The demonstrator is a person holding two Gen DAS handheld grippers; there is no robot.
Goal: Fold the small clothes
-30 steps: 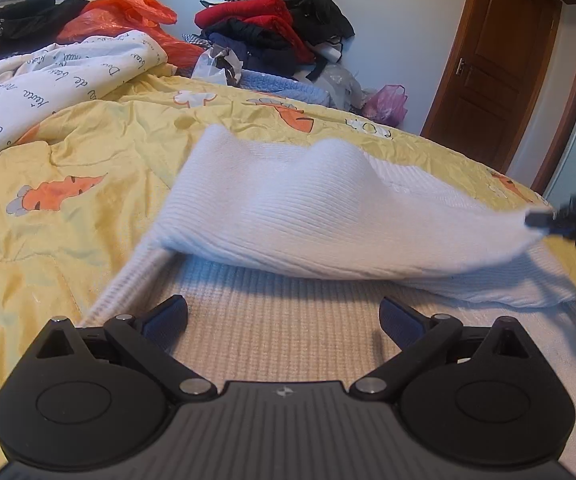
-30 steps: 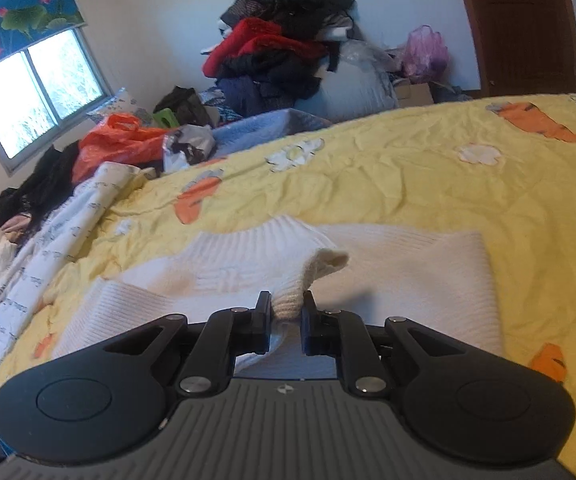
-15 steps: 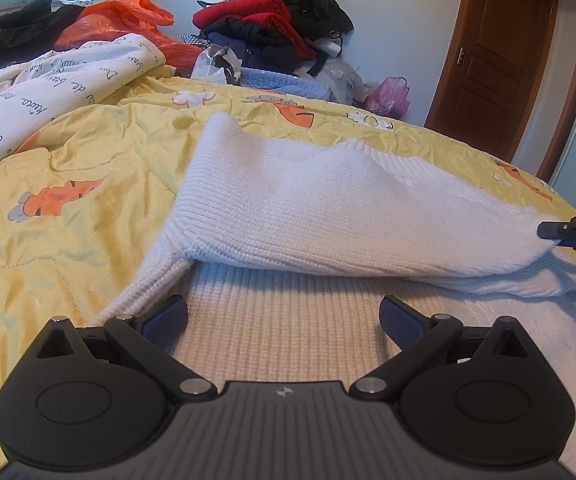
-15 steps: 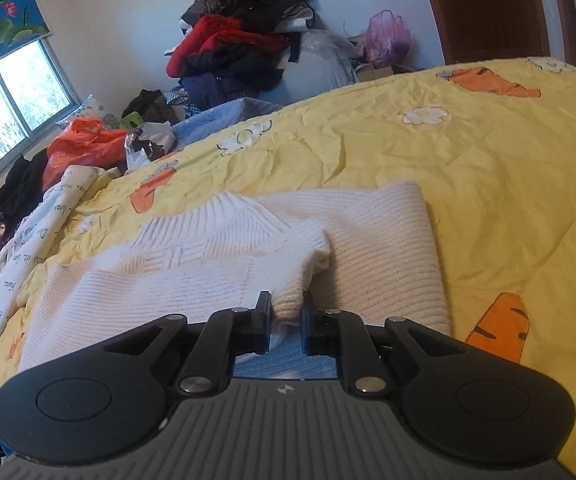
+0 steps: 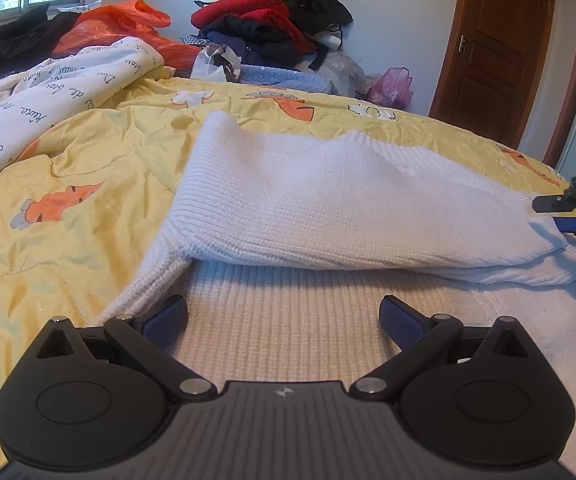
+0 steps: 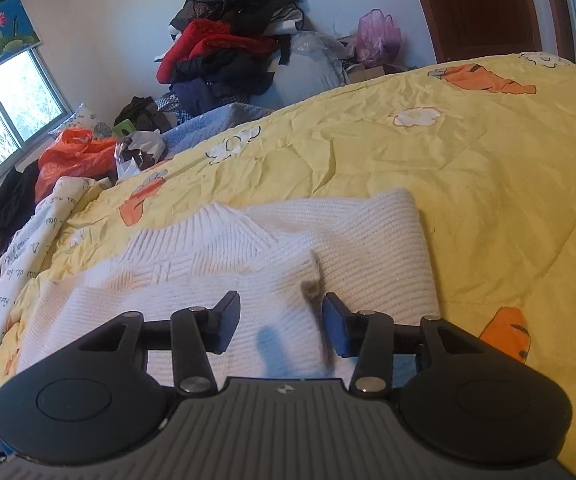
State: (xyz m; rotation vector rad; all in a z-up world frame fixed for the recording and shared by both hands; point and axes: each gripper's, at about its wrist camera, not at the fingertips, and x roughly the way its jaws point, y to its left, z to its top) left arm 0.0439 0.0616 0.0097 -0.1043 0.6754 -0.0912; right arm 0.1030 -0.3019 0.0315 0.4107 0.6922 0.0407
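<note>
A white knit sweater lies on the yellow carrot-print bedspread. Its sleeve is folded across the body. My left gripper is open and empty, low over the sweater's near hem. My right gripper is open just above the folded sleeve's cuff, which lies flat on the sweater. The right gripper's fingertips show at the right edge of the left wrist view, next to the cuff.
A white quilt with writing and an orange bag lie at the bed's far left. A pile of red and dark clothes stands against the wall. A brown door is at the right.
My right gripper lowered the sleeve onto the sweater's body and opened, letting go of the cuff. The left gripper stayed in place, open.
</note>
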